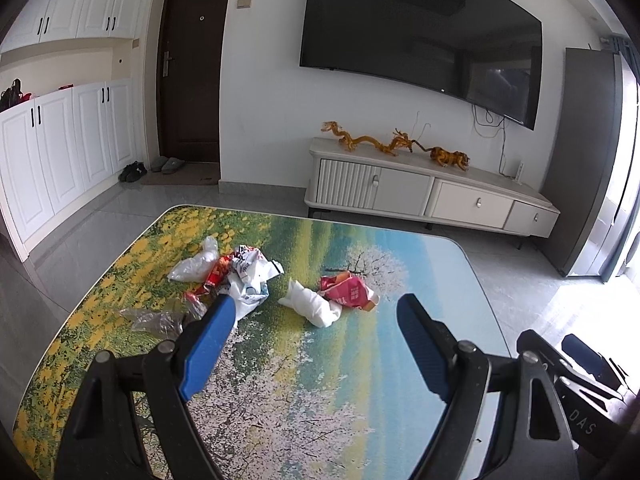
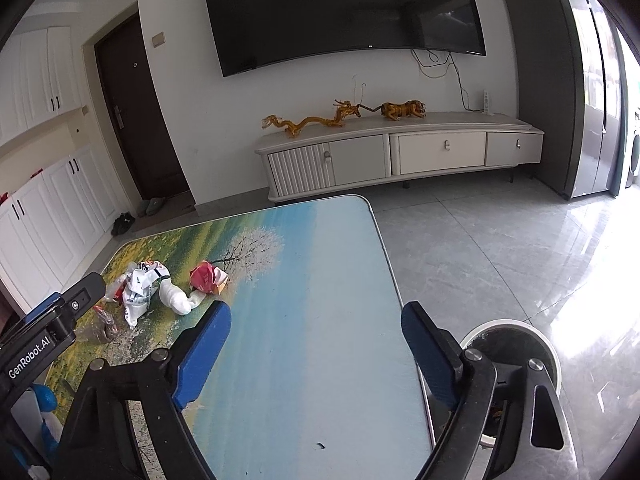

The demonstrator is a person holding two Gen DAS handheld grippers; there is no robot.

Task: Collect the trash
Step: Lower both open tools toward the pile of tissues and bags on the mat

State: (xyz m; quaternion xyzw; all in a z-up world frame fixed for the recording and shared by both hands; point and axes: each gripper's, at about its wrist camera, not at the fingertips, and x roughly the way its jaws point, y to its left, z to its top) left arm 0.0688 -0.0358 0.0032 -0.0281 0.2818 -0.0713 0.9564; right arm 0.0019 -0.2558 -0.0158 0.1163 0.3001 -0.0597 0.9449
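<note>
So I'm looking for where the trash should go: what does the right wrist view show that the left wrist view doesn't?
Only the right wrist view shows the round white bin on the floor beside the table's right edge. Only the left wrist view shows the clear plastic bag at the far left of the pile in full. Both show the printed table, the white crumpled bag, the red wrapper and both open, empty grippers.

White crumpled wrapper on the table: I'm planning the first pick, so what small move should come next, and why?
Probably ease the left hand-held gripper forward and down onto the white crumpled wrapper: its jaws stand open and empty, and the wrapper lies just ahead between them.
</note>
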